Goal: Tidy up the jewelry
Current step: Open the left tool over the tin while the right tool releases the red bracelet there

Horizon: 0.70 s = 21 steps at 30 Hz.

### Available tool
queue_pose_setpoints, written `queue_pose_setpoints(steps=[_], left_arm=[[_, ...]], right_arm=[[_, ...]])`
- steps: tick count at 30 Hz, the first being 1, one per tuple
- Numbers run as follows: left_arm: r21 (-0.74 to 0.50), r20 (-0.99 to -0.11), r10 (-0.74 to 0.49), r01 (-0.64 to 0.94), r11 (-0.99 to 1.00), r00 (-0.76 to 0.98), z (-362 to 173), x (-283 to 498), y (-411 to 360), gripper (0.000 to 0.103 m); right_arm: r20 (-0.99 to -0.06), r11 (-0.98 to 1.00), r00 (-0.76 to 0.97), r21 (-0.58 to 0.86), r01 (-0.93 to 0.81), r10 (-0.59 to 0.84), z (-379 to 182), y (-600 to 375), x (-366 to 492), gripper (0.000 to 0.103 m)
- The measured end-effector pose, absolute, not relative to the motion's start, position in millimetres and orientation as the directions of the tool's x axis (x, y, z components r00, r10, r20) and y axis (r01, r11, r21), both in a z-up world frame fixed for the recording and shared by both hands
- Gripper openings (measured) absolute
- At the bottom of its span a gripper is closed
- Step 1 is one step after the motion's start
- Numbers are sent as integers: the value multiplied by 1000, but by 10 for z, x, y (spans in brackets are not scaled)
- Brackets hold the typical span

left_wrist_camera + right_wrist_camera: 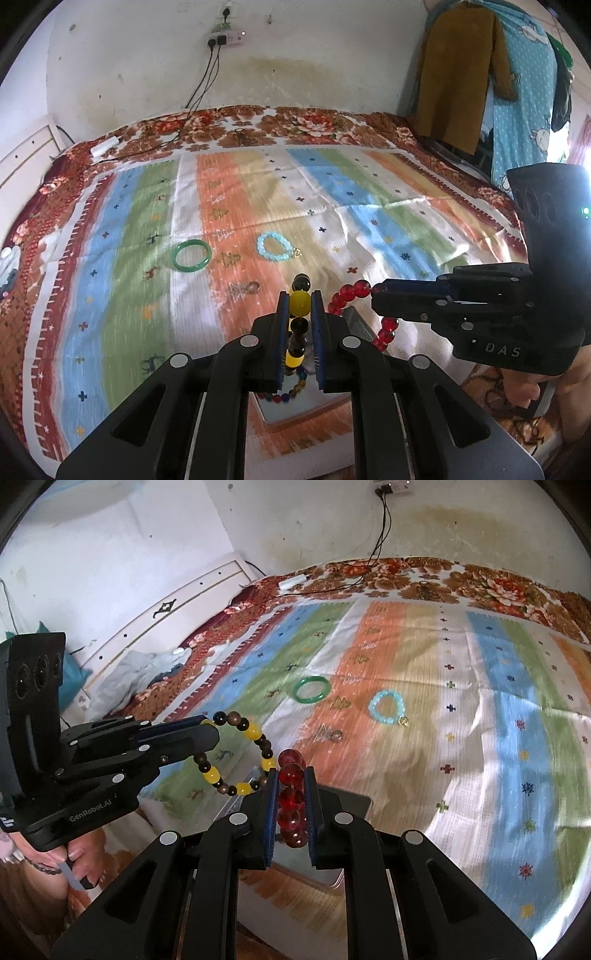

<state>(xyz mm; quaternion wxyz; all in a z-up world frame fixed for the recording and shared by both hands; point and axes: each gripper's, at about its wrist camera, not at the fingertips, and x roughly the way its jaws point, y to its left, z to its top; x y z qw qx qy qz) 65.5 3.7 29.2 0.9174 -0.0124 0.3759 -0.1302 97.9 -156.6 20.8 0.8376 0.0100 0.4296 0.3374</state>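
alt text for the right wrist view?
The right gripper clamps a red bead bracelet while the left gripper holds up a yellow-and-brown bead bracelet. A green bangle and pale blue bead bracelet lie on the striped cloth.

Both my feeds are bright with soft daylight, strongest from my right, where the striped bedspread [424,709] washes pale. Motion blur streaks its pattern, while the gripper bodies up close stay sharp. Fisheye bending curves the wall [314,66] and bed edges; the corners go black.
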Motion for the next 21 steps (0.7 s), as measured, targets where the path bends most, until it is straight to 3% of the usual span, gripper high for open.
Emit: queue_pose_setpoints(steps=[7,8,11,16,21], left_arm=[[-91,-727,-208,208,974,654,164,681,14,14],[-81,-727,-193,197,977,659,161,684,24,22],[-44,-723,-146,166,985,675,152,703,54,32],[-57,-738,-130,131,990,663,100,791,175,34],[-43,-741,-101,103,994,664,72,866,238,43]], right_arm=[[-719,774,383,340,-534,580,129,-1622,972,14],[-720,780,389,340,-525,575,127,-1639,980,16],[-723,803,419,316,-505,549,135,-1680,1007,37],[-736,814,415,317,-487,535,81,-1704,1087,37],[-746,828,427,296,-475,512,49,-1694,1176,41]])
